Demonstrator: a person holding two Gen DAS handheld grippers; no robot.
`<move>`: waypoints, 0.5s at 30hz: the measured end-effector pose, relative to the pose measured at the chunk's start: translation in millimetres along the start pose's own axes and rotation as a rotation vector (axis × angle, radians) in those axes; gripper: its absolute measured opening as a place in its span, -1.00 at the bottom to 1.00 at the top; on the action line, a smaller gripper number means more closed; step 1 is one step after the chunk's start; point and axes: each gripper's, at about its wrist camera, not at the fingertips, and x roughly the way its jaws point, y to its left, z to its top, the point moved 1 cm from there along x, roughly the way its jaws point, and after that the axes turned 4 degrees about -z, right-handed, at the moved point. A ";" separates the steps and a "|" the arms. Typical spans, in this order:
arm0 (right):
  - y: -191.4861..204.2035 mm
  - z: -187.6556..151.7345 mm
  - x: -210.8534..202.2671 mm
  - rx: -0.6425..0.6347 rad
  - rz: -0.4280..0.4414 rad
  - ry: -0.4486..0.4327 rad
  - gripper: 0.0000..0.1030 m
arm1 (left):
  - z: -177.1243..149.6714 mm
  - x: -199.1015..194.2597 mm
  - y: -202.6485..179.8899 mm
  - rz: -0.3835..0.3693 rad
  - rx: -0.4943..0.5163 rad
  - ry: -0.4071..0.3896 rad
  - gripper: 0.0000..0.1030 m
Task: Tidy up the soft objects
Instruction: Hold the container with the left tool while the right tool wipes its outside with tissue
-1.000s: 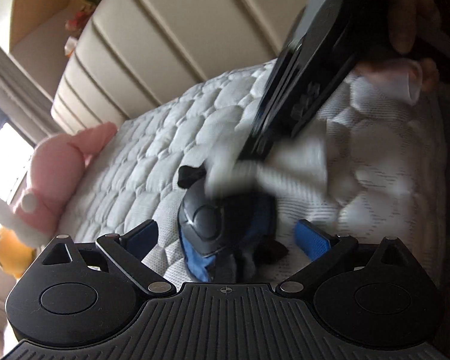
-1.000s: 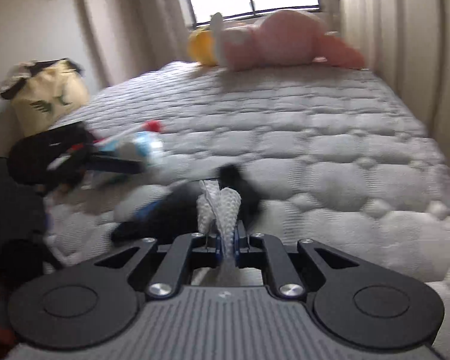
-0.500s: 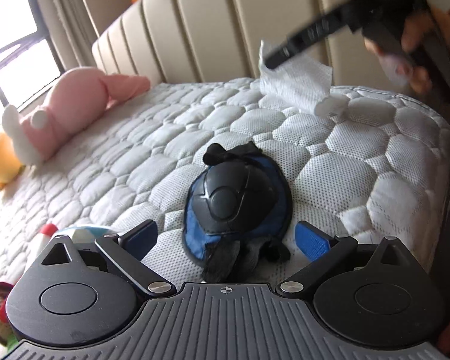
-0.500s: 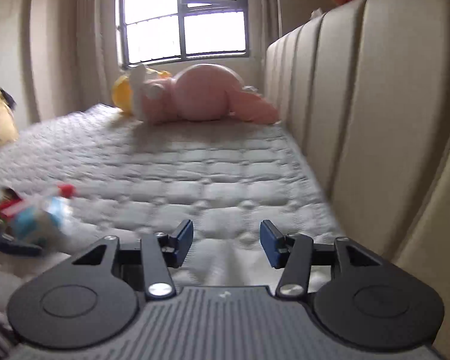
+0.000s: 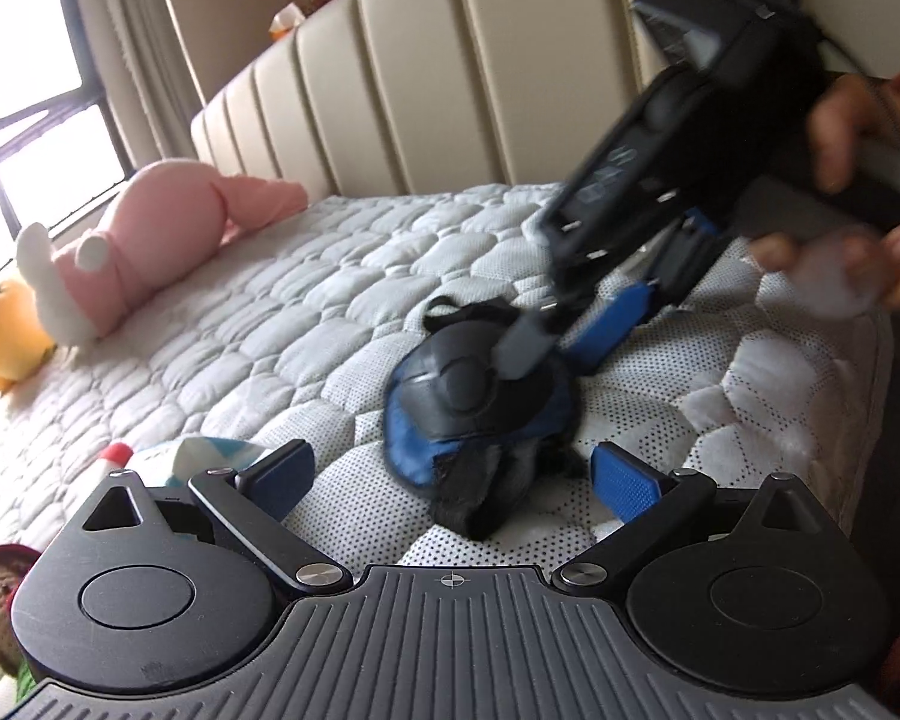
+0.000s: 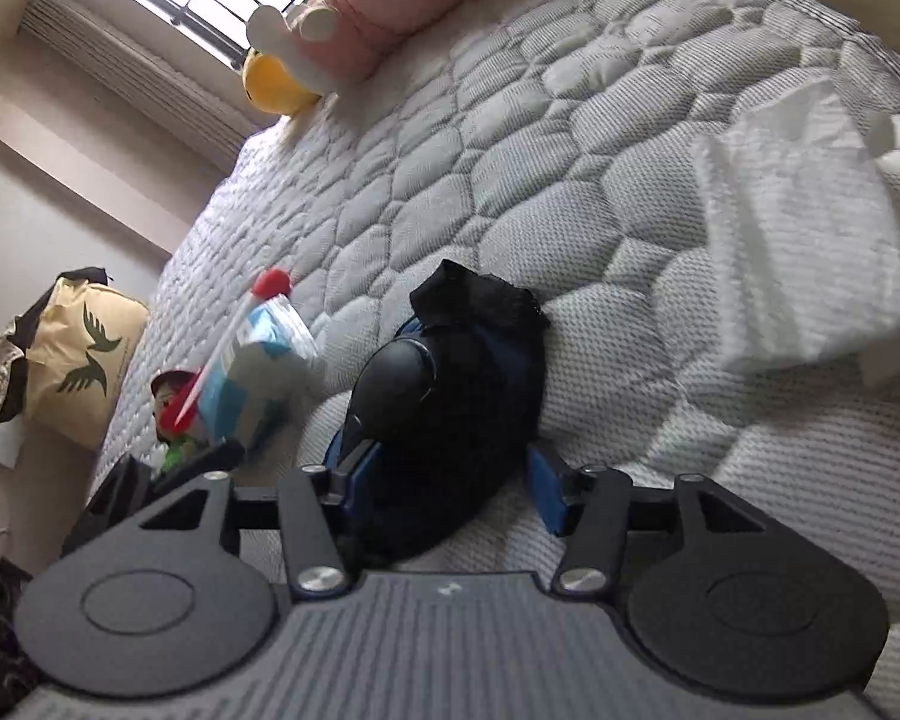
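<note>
Views differ in what they catch: the left wrist camera alone shows the ribbed beige headboard (image 5: pixel 450 72) across the top of its frame and the person's hand (image 5: pixel 858 192) at upper right, blurred, gripping the right gripper (image 5: pixel 564 342); the right wrist camera alone shows a folded white cloth (image 6: pixel 804 240) with a waffle weave at the right edge of its frame and a yellow bag (image 6: pixel 72 366) with a dark bird print at far left.

Both show the quilted mattress (image 5: pixel 240 348), white knit stitched in a honeycomb. On it, at the centre of each frame, lies the knee pad (image 5: pixel 474 402): a smooth, domed black hard shell on blue padded fabric, with black straps bunched at each end. A pink plush (image 5: pixel 150 228) and a yellow plush (image 5: pixel 6 330) lie at the left of the left view, near the window. A blue-and-white milk-carton toy (image 6: pixel 258 354) with a red cap sits left of the knee pad in the right view, a small doll with a red hat (image 6: pixel 171 396) beside it.

The left gripper (image 5: pixel 450 474) has its jaws wide apart, blue pads either side of the pad's near strap end, touching nothing that shows. The right gripper's jaws are apart and straddle the knee pad: in its own view the left pad (image 6: pixel 360 468) presses the shell's side, while the right pad looks just clear of it.
</note>
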 end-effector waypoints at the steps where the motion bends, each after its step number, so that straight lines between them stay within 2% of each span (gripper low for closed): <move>1: 2.0 0.4 -0.5 -0.002 -0.002 -0.010 -0.19 | -0.1 -0.6 -0.4 0.001 0.002 -0.004 0.96; 2: 2.7 1.8 -1.6 0.000 0.008 -0.011 -0.69 | -0.1 -0.7 -0.7 0.004 0.005 -0.006 0.96; 3: 1.8 3.8 -3.0 0.012 0.035 -0.004 -0.88 | 0.1 -0.8 -1.0 0.006 0.010 -0.010 0.96; 6: 0.7 9.2 -14.3 0.056 0.105 -0.013 -0.89 | 3.0 4.5 -2.4 0.006 0.038 -0.027 0.96; 9: 10.1 10.9 -22.2 -0.003 0.064 -0.057 -0.89 | 5.6 18.4 -4.0 0.034 0.082 -0.020 0.96; 11: 12.8 10.3 -23.4 -0.027 0.048 -0.055 -0.88 | 4.4 24.7 -2.7 0.035 0.085 -0.003 0.96; 13: 10.1 8.5 -22.7 -0.020 0.026 -0.035 -0.68 | 1.0 25.6 0.6 0.015 0.064 0.006 0.96; 15: 0.8 5.9 -15.6 0.011 -0.006 -0.011 -0.64 | -3.7 22.4 4.8 -0.019 0.030 0.005 0.96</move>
